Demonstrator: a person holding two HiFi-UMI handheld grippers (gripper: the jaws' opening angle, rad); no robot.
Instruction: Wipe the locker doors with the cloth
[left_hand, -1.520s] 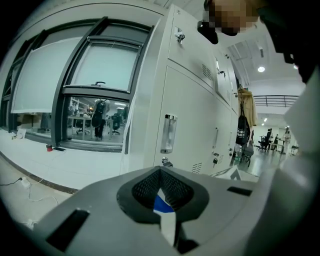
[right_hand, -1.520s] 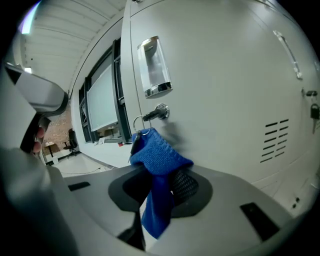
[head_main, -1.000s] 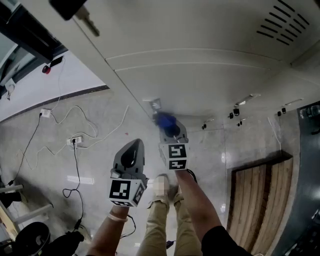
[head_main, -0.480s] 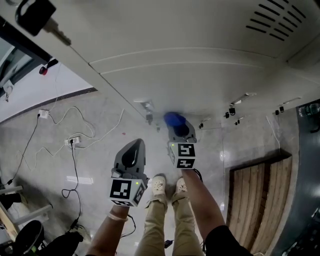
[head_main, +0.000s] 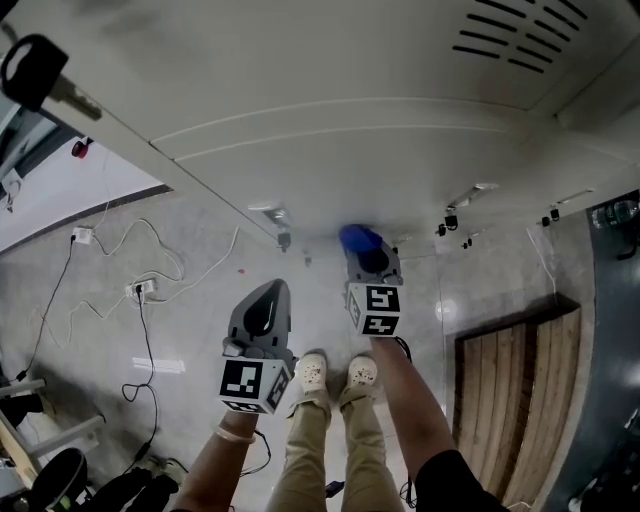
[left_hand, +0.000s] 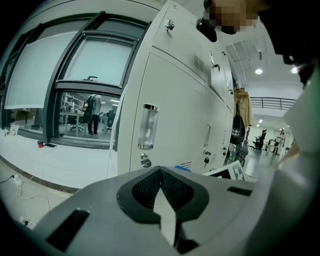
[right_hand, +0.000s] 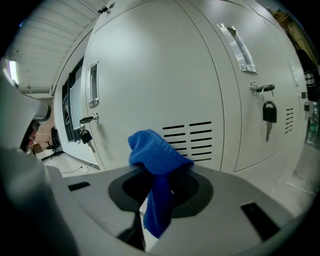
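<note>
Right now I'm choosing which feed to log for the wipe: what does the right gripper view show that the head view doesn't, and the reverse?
Only the right gripper view: vent slots right behind the blue cloth, whose tail hangs between the shut jaws. Only the head view: the left gripper, the person's shoes, floor cables. Both: that cloth in the right gripper, by the white locker door.

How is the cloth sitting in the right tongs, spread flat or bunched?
Bunched: the blue cloth is wadded between the shut right tongs, one end hanging down.
</note>
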